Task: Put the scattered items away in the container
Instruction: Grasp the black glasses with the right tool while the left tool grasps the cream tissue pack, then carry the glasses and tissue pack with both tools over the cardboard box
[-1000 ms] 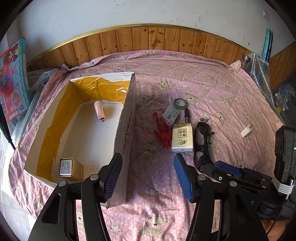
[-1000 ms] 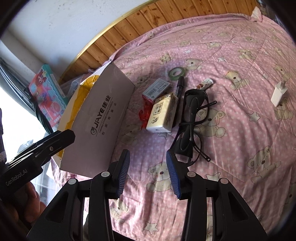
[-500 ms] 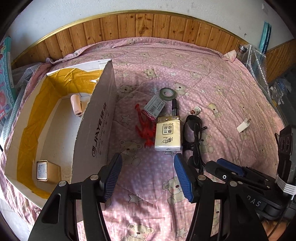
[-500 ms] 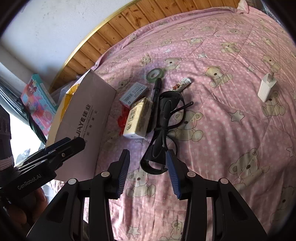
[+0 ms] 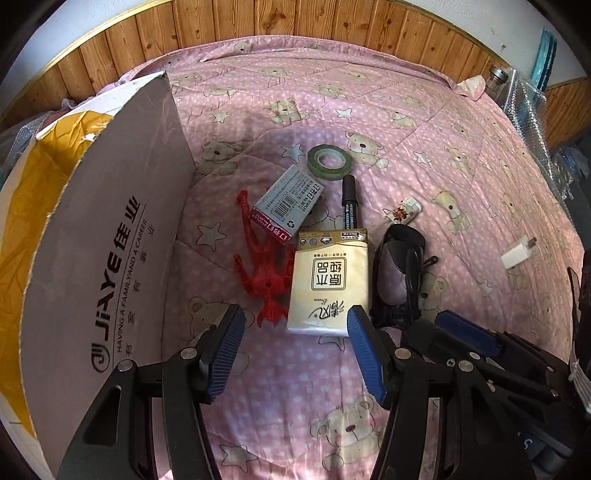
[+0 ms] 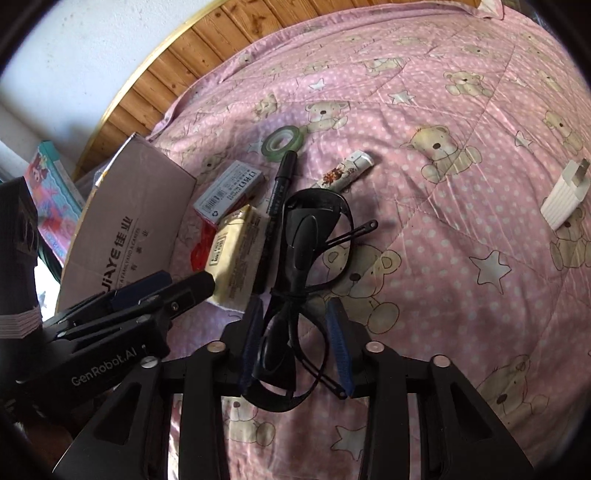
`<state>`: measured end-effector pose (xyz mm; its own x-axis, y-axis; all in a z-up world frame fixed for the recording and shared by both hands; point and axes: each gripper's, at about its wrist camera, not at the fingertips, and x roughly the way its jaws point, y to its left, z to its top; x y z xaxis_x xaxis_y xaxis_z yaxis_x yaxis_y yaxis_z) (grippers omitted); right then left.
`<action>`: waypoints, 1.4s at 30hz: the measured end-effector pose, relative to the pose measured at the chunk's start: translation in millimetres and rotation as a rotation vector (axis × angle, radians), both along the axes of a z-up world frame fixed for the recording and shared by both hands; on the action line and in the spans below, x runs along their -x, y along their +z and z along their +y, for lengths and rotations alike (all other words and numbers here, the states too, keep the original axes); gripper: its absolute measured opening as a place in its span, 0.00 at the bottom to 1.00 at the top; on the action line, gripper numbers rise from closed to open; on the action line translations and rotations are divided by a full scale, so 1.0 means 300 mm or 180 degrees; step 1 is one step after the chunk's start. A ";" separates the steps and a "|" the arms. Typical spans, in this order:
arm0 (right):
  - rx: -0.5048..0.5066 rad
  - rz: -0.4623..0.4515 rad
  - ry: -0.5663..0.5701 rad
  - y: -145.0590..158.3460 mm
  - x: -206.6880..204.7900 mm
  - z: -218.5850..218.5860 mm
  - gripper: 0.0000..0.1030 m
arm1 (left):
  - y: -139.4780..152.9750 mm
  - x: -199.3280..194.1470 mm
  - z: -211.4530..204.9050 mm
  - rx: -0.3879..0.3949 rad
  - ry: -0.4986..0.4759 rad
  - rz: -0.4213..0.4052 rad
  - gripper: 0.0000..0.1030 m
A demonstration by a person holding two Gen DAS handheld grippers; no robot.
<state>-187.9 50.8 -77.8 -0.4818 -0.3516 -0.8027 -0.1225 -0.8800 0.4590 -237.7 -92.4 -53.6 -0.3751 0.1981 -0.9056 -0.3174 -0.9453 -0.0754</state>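
The open cardboard box (image 5: 92,240) stands at the left on the pink bedspread. Beside it lie a red toy (image 5: 266,273), a staple box (image 5: 288,205), a tissue pack (image 5: 328,284), a green tape roll (image 5: 329,157), a black marker (image 5: 349,201), a small tube (image 5: 400,212) and a white charger (image 5: 517,254). My left gripper (image 5: 293,332) is open, just short of the tissue pack's near end. Black glasses (image 6: 306,236) lie to the right of the pack. My right gripper (image 6: 294,310) is open and straddles their near end, one finger on each side.
A wooden headboard (image 5: 295,33) runs along the far edge of the bed. Bubble wrap and a jar (image 5: 496,79) sit at the far right corner. A colourful book (image 6: 55,206) leans beyond the box. Bare bedspread (image 6: 461,295) lies to the right of the glasses.
Both grippers have moved forward and down toward the pile. The left view has swung right, off the box's inside. The right fingers now sit around the glasses; before they were short of them.
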 end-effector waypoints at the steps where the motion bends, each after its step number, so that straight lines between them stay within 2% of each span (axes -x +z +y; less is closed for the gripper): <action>1: -0.0002 0.0006 -0.0008 -0.005 -0.002 0.013 0.24 | -0.011 0.011 0.001 -0.0015 0.0010 -0.0026 0.58; 8: -0.0288 0.0016 -0.0281 0.019 -0.036 0.124 0.24 | -0.025 0.045 0.019 -0.0097 -0.0002 0.0003 0.59; 10: -0.0264 0.0031 -0.0252 0.014 -0.029 0.120 0.26 | -0.029 0.050 0.031 -0.0140 -0.0031 -0.0004 0.66; 13: -0.0285 0.0079 -0.0184 0.002 -0.010 0.094 0.27 | -0.040 0.058 0.051 -0.0199 -0.0073 -0.0001 0.70; 15: -0.0241 0.0033 -0.0155 -0.018 0.000 0.089 0.19 | -0.042 0.062 0.061 -0.0236 -0.0105 0.0003 0.71; 16: -0.0141 0.0046 -0.0155 -0.018 -0.006 0.092 0.16 | -0.043 0.063 0.067 -0.0248 -0.0129 0.0004 0.70; 17: -0.0175 0.0049 -0.0157 -0.009 -0.014 0.094 0.14 | -0.042 0.062 0.071 -0.0250 -0.0150 0.0003 0.67; 18: -0.0244 0.0054 -0.0162 0.003 -0.025 0.097 0.13 | -0.038 0.058 0.075 -0.0275 -0.0181 -0.0003 0.57; 20: -0.0271 0.0055 -0.0203 0.016 -0.057 0.119 0.13 | -0.026 0.047 0.086 -0.0275 -0.0268 -0.0008 0.51; 24: -0.0299 -0.0014 -0.0313 0.008 -0.115 0.179 0.13 | -0.001 0.014 0.097 -0.0249 -0.0378 0.0049 0.50; 27: -0.0282 0.0003 -0.0317 0.002 -0.121 0.185 0.16 | 0.006 0.011 0.097 -0.0257 -0.0321 0.0120 0.56; 30: -0.0351 0.0033 -0.0294 -0.008 -0.107 0.167 0.21 | -0.021 0.033 0.110 -0.0197 -0.0247 0.0086 0.58; 34: -0.0353 0.0054 -0.0283 -0.020 -0.103 0.167 0.19 | -0.087 0.061 0.126 -0.0127 -0.0199 0.0001 0.61; 36: -0.0279 0.0044 -0.0291 -0.013 -0.116 0.181 0.16 | -0.136 0.074 0.116 -0.0076 -0.0143 -0.0105 0.57; 37: -0.0276 0.0049 -0.0290 -0.003 -0.128 0.185 0.15 | -0.125 0.063 0.110 -0.0094 -0.0163 0.0016 0.51; 40: -0.0185 0.0103 -0.0257 0.035 -0.169 0.191 0.15 | -0.098 0.035 0.074 -0.0196 -0.0140 -0.0056 0.50; 42: -0.0181 0.0122 -0.0207 0.049 -0.189 0.184 0.14 | -0.058 -0.002 0.041 -0.0278 -0.0131 -0.0013 0.50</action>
